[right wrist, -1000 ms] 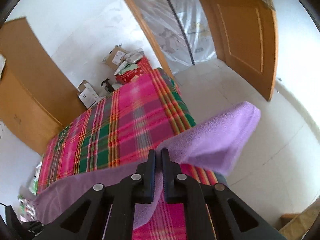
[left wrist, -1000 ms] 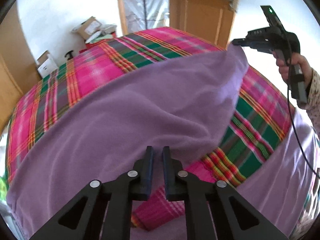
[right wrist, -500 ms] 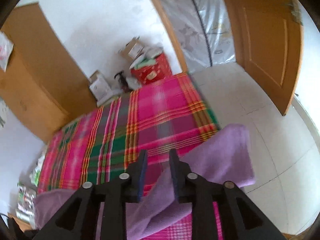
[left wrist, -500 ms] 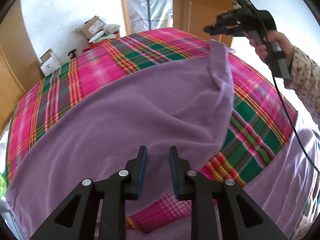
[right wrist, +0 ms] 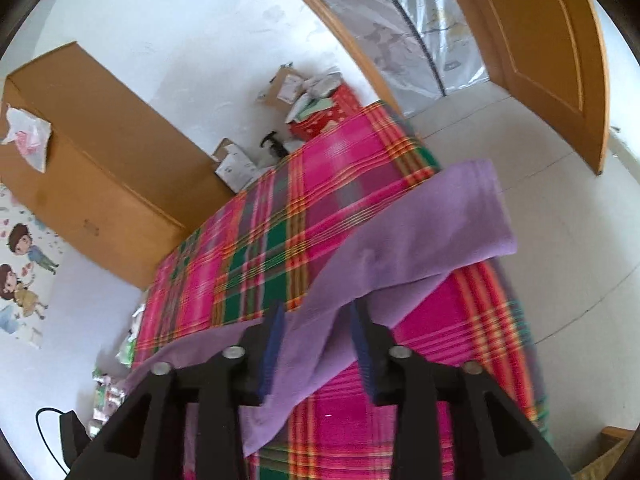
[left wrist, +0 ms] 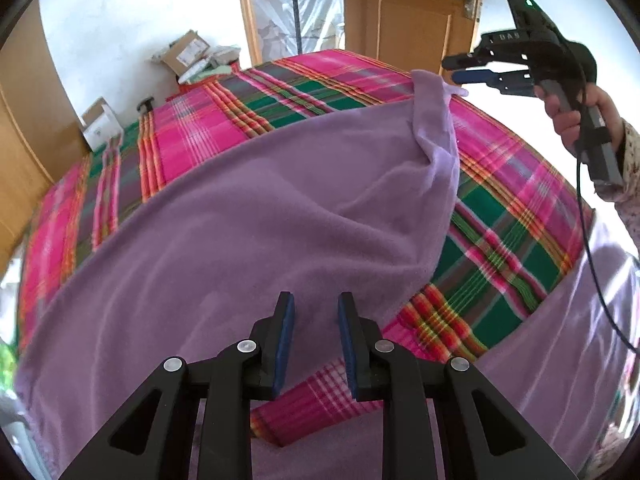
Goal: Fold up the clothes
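Note:
A large purple fleece cloth lies across the pink and green plaid bed, with a raised, creased corner at its far right. My left gripper hovers over the near part of the cloth. Its jaws are opening, and the pads press on nothing. A hand holds my right gripper just past that far corner. In the right wrist view the cloth runs loosely under and between the opening jaws of the right gripper, unpinched.
Cardboard boxes and a red box are stacked by the far wall at the bed's head. A wooden wardrobe stands beside the bed. An open wooden door and tiled floor lie beyond the bed's right side.
Both grippers went from shut to open. The right one let go of the cloth's far corner, which now sags onto the bed. The near edge left the left jaws.

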`<state>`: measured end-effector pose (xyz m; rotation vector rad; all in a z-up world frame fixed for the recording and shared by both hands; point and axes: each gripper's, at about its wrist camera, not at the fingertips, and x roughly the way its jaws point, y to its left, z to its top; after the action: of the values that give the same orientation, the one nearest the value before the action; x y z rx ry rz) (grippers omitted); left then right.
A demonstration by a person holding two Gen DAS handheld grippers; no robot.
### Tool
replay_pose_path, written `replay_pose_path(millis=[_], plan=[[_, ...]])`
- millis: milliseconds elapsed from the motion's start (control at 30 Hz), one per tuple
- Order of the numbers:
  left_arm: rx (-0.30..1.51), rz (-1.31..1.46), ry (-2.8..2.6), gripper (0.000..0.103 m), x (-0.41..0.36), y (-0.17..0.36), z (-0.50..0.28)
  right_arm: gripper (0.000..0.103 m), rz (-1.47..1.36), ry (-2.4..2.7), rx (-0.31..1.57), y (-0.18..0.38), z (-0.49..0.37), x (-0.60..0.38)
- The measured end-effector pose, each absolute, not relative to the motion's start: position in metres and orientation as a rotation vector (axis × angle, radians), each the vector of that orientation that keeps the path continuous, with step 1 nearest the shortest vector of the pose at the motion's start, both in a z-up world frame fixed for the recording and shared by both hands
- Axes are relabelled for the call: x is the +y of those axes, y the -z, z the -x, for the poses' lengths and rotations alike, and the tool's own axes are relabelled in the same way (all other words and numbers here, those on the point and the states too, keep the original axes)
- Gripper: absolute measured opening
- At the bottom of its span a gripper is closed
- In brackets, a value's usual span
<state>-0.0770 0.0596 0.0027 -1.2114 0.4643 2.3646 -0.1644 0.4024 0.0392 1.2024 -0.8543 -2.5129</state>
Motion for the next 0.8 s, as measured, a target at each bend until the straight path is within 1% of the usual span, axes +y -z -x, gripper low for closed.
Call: replay_pose_path(millis=[100,300,633,800], plan=[[0.512,1.200,-2.344,0.032,0.066,-0.001,0.069,0.039,-1.247,2.476,-0.861,-0.032,0.169,0.395],[0.580,1.152,-2.300,0.033,0.078,0.000,0.059,0.039,-1.317,2.484,-0.866,-0.019,0.175,0.387],[0.683,1.078,-2.251,0.035,0.108,0.011,0.055,0.039,-1.326,2.510,-0.883,-0.015,0.185,0.384],[0.639,1.100,-2.288,0.035,0.111,0.010,0.068,0.038,-1.320,2.537,-0.952,-0.010,0.191,0.391]])
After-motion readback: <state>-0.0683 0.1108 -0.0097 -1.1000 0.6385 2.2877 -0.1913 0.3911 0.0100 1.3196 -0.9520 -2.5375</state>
